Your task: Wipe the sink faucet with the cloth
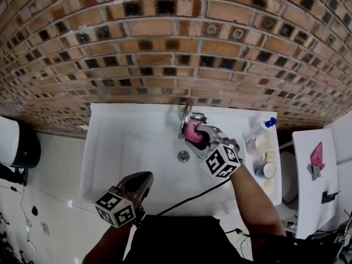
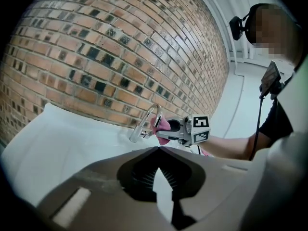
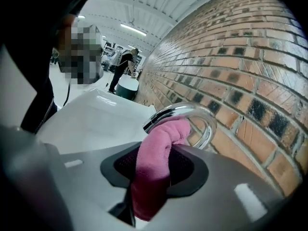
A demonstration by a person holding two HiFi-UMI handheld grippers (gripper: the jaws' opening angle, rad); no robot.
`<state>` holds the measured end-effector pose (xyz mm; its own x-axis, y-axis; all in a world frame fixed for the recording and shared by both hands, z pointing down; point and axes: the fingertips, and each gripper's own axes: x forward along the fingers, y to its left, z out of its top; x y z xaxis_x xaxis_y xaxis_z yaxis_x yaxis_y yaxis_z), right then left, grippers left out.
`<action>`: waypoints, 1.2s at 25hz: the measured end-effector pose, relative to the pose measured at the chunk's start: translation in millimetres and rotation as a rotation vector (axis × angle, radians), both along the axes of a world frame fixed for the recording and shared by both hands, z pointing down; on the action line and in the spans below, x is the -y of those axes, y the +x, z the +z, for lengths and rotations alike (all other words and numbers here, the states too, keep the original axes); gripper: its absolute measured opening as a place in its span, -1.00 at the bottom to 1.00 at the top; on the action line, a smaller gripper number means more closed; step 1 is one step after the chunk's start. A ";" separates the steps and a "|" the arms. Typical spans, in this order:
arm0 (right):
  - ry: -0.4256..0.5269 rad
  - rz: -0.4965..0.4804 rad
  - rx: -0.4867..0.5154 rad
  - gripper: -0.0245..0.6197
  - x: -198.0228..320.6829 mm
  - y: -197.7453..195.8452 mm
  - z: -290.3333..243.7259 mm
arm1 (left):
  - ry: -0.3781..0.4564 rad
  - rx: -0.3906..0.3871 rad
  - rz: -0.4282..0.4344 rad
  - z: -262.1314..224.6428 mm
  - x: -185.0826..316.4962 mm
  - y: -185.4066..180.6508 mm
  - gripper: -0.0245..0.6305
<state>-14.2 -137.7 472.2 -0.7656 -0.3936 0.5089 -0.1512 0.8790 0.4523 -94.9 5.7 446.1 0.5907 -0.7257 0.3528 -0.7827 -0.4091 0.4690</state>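
1. Firmly clamped, the right tongs [image 3: 161, 153] grip the pink cloth [image 3: 151, 186], which is bunched into a roll and sticks out past their tips
2. Beyond those tips, the cloth's free end presses up under the curved chrome faucet [image 3: 192, 112] and touches the inside of its arch
3. Lower and to the left, the left tongs [image 1: 147, 176] hover over the near part of the white sink [image 1: 110, 147], well apart from the faucet. Their tips are together with only a thin slit behind them, and nothing is between them
4. The sink stands against a brick wall [image 1: 165, 37], and its drain [image 1: 183, 156] lies just on the near side of the faucet
5. On the sink's right ledge, beside the right forearm, stand a bottle with a blue cap [image 1: 263, 126] and a few round jars [image 1: 268, 169]
6. Further right, a small pink thing [image 1: 317, 157] lies on a separate white surface
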 end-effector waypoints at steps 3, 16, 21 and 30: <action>-0.066 0.021 0.003 -0.47 -9.4 2.6 11.8 | -0.001 0.000 0.012 1.4 -1.4 -0.9 -0.91; -0.501 0.311 0.396 -0.47 23.5 41.6 -18.4 | 0.006 -0.004 0.056 2.4 20.8 3.2 -0.91; -0.577 0.444 0.511 -0.47 80.8 51.8 -51.8 | 0.001 -0.010 0.052 5.3 31.3 1.4 -0.91; -0.687 0.485 0.406 -0.47 148.3 41.7 -19.1 | -0.018 -0.009 0.002 10.8 53.1 -17.9 -0.91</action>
